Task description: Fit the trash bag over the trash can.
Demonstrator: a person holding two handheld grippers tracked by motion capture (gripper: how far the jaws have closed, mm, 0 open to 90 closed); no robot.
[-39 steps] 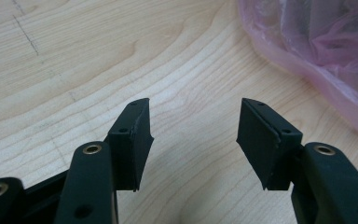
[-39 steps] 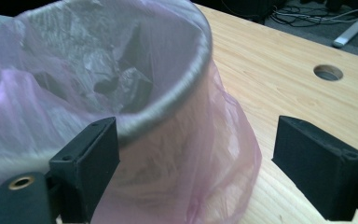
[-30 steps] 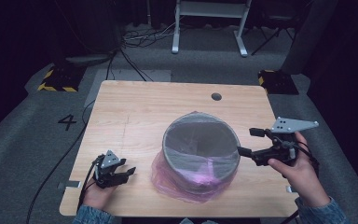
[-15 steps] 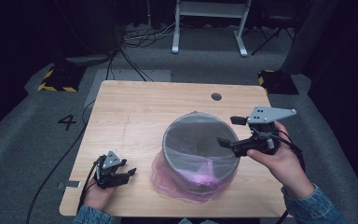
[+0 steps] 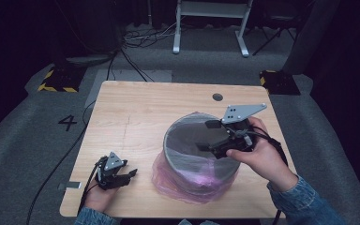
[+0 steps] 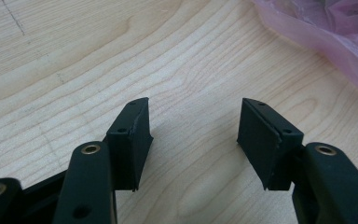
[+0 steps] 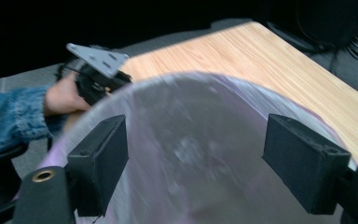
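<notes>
**Entry: bin-lining station, one table**

- **Wooden table** (image 5: 136,112): bare pale top, round cable hole (image 5: 217,97) toward 12 o'clock.
- **Waste bin** (image 5: 187,161): round, grey, upright at the near-right part of the table, mouth upward. Interior looks empty, though its floor is dim.
- **Pink plastic bag** (image 5: 168,180): thin and translucent, bunched around the bin's foot from about 5 to 9 o'clock. In the right gripper view a pale film (image 7: 186,140) appears to lie over the rim and inner wall; blur makes its extent uncertain.
- **Right gripper** (image 5: 205,136): over the bin mouth, entering from the 3 o'clock side. Jaws spread wide after narrowing a little just now; nothing pinched, and the pads (image 7: 100,154) stand clear of the film.
- **Left gripper** (image 5: 130,174): low over the table at the bin's 9 o'clock, just beside the bag's edge (image 6: 317,37). Jaws released, partly apart, bare wood between the pads (image 6: 135,135).

**Handling note (judgement):** the step in hand appears to be seating the bag in the bin. Best done by lowering the right gripper until one pad sits inside the rim and one outside, closing on film alone, then drawing it evenly outward. The left gripper should pin the slack at 9 o'clock so the light bin neither slides nor tips. Pull gently, since thin plastic tears.
</notes>
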